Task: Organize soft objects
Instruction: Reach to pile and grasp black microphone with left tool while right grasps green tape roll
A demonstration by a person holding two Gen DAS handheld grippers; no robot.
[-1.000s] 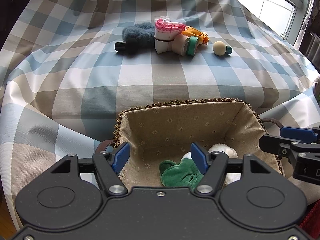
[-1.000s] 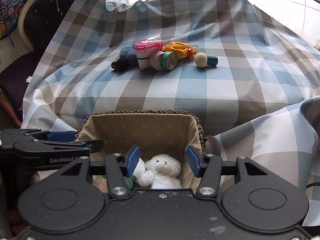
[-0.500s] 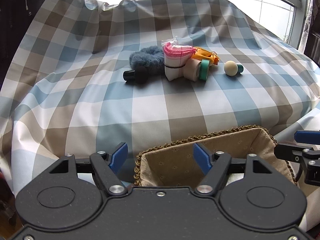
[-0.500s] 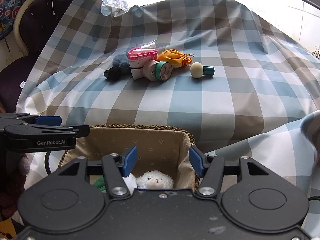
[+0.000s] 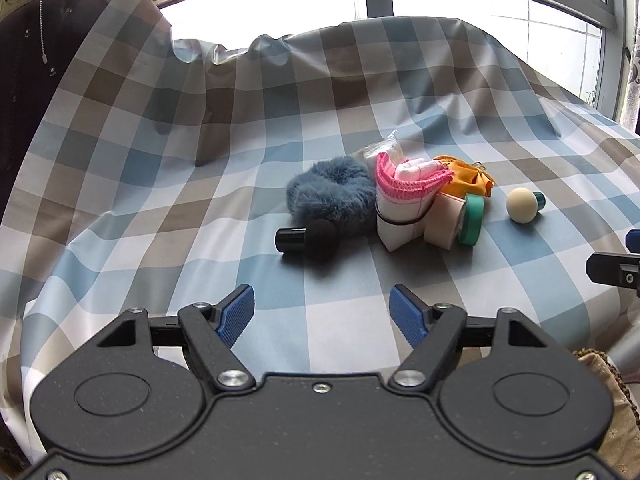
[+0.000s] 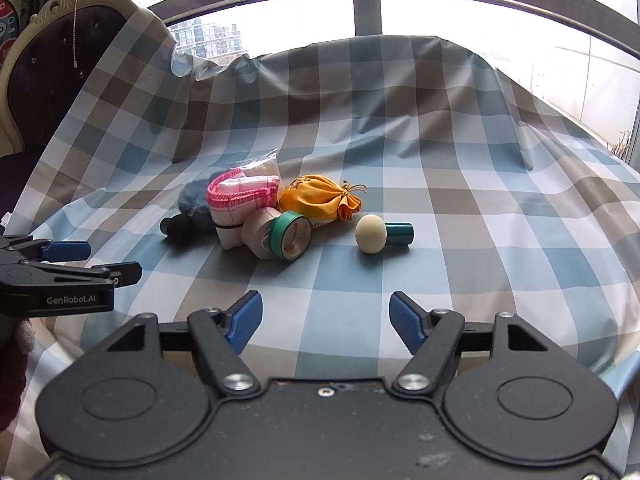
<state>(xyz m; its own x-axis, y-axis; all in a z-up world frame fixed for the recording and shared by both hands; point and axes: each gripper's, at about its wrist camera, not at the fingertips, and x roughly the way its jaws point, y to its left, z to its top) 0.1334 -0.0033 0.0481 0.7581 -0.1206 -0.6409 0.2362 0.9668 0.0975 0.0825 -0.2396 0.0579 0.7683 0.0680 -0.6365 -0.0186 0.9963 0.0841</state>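
Note:
A pile lies on the checked cloth (image 5: 200,208) ahead: a blue furry scrunchie (image 5: 332,196), a pink-edged white cloth bundle (image 5: 404,208), an orange pouch (image 5: 468,180), tape rolls (image 5: 460,222), a black-handled sponge (image 5: 308,240) and a cream ball on a green handle (image 5: 522,205). My left gripper (image 5: 322,314) hangs short of the pile, jaws opening, nothing between them. My right gripper (image 6: 326,316) is likewise opening and empty, facing the tape rolls (image 6: 286,236), pouch (image 6: 320,200) and cream ball (image 6: 372,234). The left gripper (image 6: 84,262) shows at the right view's left edge.
A corner of the woven, cloth-lined basket (image 5: 608,392) shows at the lower right of the left wrist view. A dark padded chair back (image 6: 52,64) stands at the left. A window (image 6: 360,12) runs behind the covered surface, whose cloth drops away at the front.
Both grippers have lifted away from the basket and swung toward the pile; the basket with the green and white plush toys has dropped out of view. Both jaws stand wider.

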